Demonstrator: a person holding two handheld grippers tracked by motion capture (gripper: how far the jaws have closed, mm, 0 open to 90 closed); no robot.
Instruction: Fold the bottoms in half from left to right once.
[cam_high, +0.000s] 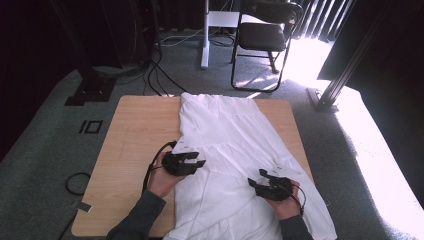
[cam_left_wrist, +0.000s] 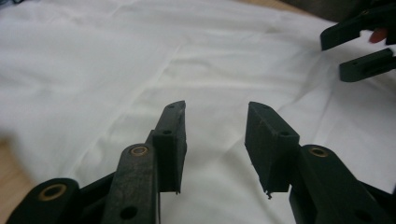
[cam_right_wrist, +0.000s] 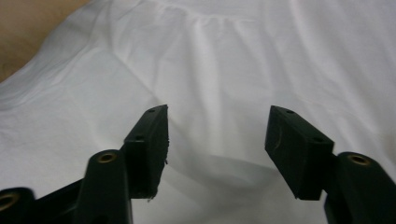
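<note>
Plainly soft and light, the white gathered cotton garment (cam_high: 235, 165) lies spread down the middle of the pale wooden counter (cam_high: 135, 135), limp and prone to bunching; its hem or side edges look like the best places to pinch. Both the left claw (cam_high: 197, 161) and right claw (cam_high: 257, 179) stand parted and empty over the cloth.

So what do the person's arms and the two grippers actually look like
Both sleeves are dark grey, long, reaching the wrists. The left gripper and right gripper are black, each with two flat, blocky jaws on pivoting links. In the left gripper view, the links carry brass-coloured rivets and small holes. A black cable loops from the left gripper, and another cable trails from the right one.
</note>
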